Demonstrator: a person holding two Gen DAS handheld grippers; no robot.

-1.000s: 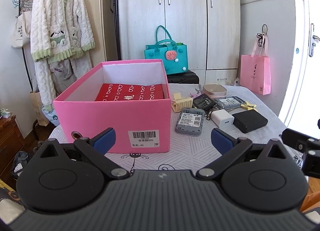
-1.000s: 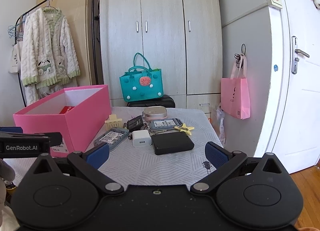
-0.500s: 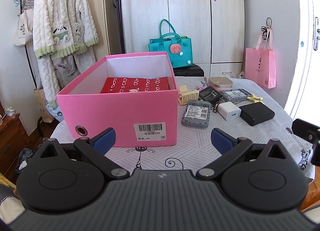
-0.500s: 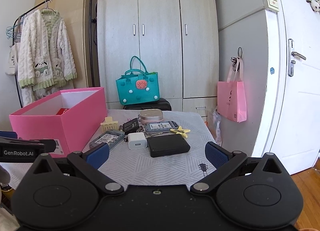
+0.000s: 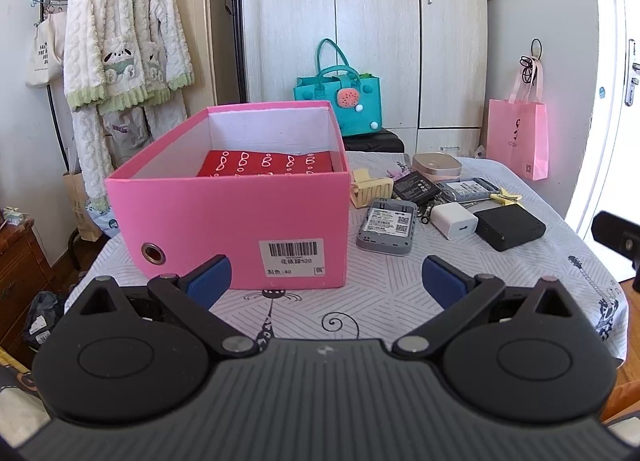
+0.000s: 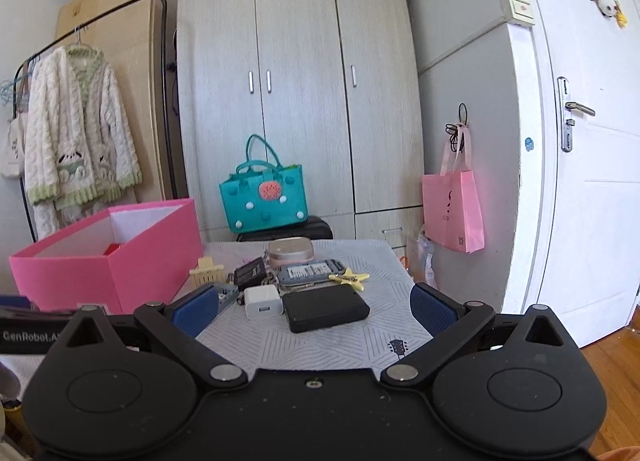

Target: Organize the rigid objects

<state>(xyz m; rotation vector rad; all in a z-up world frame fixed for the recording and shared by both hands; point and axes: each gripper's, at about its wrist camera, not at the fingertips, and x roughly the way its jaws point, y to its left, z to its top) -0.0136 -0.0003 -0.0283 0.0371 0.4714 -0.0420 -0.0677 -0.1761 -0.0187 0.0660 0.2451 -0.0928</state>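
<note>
A pink box [image 5: 240, 217] [image 6: 112, 257] stands open on the left of the table, with a red patterned packet [image 5: 266, 162] inside. To its right lie small items: a grey router [image 5: 386, 226], a white charger [image 5: 454, 220] [image 6: 262, 302], a black power bank [image 5: 510, 227] [image 6: 326, 308], a cream hair clip [image 5: 370, 192], a rose-gold case [image 5: 436, 165] and a yellow star clip [image 6: 350, 278]. My left gripper [image 5: 326, 279] is open near the box's front, holding nothing. My right gripper [image 6: 314, 307] is open before the power bank, empty.
The table [image 5: 384, 293] wears a white patterned cloth and drops off at the front and right. Behind it stand a wardrobe [image 6: 296, 101], a teal bag [image 6: 264, 197], a hanging pink bag [image 6: 454, 209] and a clothes rack [image 5: 120, 41]. A white door [image 6: 580, 141] is at right.
Both grippers have drawn back and tilted up slightly, so the table and box sit lower in view. Both stayed open and nothing on the table moved.
</note>
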